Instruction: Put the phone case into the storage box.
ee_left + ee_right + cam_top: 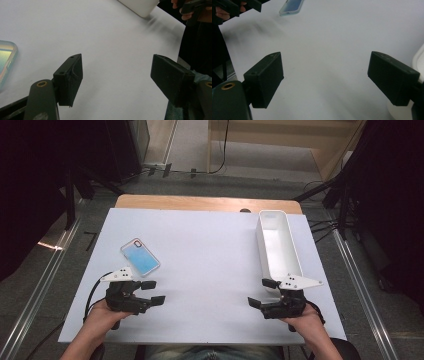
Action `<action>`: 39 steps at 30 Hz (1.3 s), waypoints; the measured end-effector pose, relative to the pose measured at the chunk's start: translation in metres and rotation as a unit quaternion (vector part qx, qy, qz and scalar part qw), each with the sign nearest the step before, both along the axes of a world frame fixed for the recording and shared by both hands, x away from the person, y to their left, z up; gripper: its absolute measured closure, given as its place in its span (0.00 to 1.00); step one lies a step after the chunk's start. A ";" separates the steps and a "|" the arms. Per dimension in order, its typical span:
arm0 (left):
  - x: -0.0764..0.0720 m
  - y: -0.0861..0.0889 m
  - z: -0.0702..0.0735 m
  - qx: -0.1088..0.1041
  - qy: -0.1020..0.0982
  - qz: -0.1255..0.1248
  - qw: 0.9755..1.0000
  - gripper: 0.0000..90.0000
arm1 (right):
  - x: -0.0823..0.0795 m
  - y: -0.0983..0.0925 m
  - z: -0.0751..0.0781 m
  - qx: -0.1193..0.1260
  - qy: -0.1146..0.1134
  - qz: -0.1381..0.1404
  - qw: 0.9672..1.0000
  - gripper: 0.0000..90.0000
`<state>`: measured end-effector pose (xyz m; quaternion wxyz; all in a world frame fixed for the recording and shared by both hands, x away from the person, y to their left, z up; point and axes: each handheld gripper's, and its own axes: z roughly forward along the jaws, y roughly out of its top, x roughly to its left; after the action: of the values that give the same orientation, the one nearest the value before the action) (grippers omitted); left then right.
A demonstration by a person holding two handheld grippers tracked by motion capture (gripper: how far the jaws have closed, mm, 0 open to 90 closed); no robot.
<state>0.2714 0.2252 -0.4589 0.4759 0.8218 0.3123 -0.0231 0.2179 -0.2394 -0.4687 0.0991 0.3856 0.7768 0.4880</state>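
Phone (140,257) lies untouched just beyond the left hand-held gripper (153,292), jaws wide and empty; the right hand-held gripper (262,293) likewise.

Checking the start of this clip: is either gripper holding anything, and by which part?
Nothing is held: the left gripper and right gripper both stand open over bare table.

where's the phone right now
In the high view the phone lies flat on the left of the white table, just beyond the left gripper, far across from the white bin.
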 end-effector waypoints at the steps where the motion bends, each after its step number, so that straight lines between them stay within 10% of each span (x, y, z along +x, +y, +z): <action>1: 0.000 0.000 0.000 0.000 0.000 0.000 1.000 0.28 | 0.000 0.000 0.000 0.001 -0.001 0.002 1.000 0.13; 39: 0.000 0.003 0.001 0.003 -0.006 0.011 1.000 0.28 | 0.002 -0.008 -0.001 0.005 0.002 0.006 1.000 0.13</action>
<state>0.2715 0.2283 -0.4576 0.4760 0.8197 0.3184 -0.0119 0.2200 -0.2473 -0.4701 0.0924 0.3821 0.7769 0.4919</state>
